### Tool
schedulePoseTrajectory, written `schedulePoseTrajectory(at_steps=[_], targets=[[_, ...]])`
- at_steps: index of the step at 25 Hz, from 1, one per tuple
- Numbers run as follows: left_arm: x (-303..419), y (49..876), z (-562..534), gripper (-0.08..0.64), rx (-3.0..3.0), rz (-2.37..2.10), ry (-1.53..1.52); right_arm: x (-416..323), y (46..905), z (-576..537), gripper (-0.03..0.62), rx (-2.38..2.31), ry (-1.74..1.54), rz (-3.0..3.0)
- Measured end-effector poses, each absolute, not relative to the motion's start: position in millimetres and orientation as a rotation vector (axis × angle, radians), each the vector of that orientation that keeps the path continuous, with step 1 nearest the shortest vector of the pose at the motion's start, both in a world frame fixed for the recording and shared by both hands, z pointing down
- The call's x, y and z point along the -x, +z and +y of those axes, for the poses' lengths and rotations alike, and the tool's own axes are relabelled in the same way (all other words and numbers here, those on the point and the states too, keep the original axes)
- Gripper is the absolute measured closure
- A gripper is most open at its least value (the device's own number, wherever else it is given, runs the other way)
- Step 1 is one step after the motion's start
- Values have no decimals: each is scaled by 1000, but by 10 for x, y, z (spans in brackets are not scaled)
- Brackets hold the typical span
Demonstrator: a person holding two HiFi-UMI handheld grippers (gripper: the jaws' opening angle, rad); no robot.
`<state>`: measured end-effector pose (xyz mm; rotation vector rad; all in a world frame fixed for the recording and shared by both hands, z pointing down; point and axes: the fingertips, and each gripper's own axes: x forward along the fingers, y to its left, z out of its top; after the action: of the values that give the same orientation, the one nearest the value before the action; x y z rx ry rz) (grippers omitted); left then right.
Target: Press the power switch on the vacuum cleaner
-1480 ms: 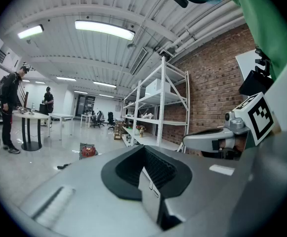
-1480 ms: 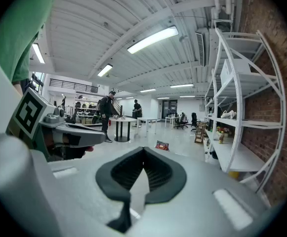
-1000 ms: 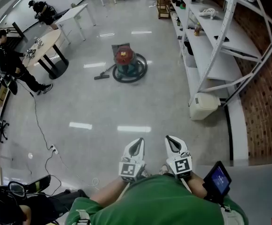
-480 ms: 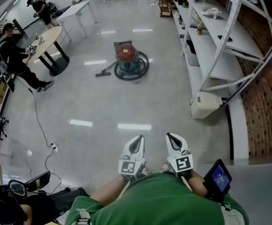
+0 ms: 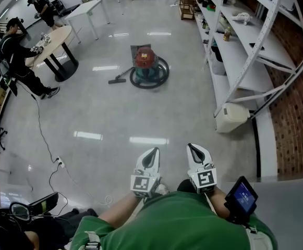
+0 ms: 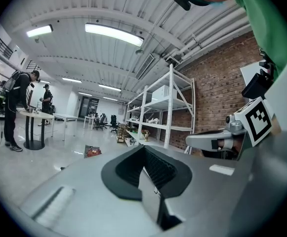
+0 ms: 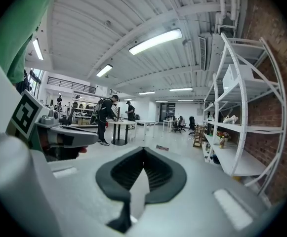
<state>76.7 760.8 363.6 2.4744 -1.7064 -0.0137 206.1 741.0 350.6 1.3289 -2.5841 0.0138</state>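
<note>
The vacuum cleaner [image 5: 145, 62], with a red top, a teal body and a dark hose coiled round its base, stands far ahead on the glossy floor. Its floor nozzle [image 5: 114, 79] lies to its left. In the left gripper view the vacuum cleaner [image 6: 93, 151] is a small red shape in the distance. My left gripper [image 5: 151, 155] and right gripper [image 5: 196, 151] are held side by side close to my body, well short of the vacuum. Both point forward. The left gripper [image 6: 144, 147] and the right gripper [image 7: 143, 151] are shut, jaws meeting with nothing between them.
White shelving racks [image 5: 245, 51] run along the right against a brick wall, with a white bin [image 5: 230, 116] at their foot. At the left, people [image 5: 18, 51] stand by a round table [image 5: 52, 43]. A cable [image 5: 44, 134] runs to a power strip [image 5: 59, 165].
The head view has drifted a little, so the vacuum sits slightly further right and the grippers slightly lower. Both grippers stay shut and side by side.
</note>
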Motion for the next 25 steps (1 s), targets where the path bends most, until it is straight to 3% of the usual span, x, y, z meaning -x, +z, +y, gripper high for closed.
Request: schedulePoseTrajectory(at_steps=[16, 25], targets=[[-696, 3544, 7057, 554, -2435, -1713, -30, -2086, 3518, 6822, 589, -1348, -11, -2576], [-1271, 3578, 6049, 554, -2419, -1744, -8, -2672, 3548, 5792, 589, -1354, 0, -2621]])
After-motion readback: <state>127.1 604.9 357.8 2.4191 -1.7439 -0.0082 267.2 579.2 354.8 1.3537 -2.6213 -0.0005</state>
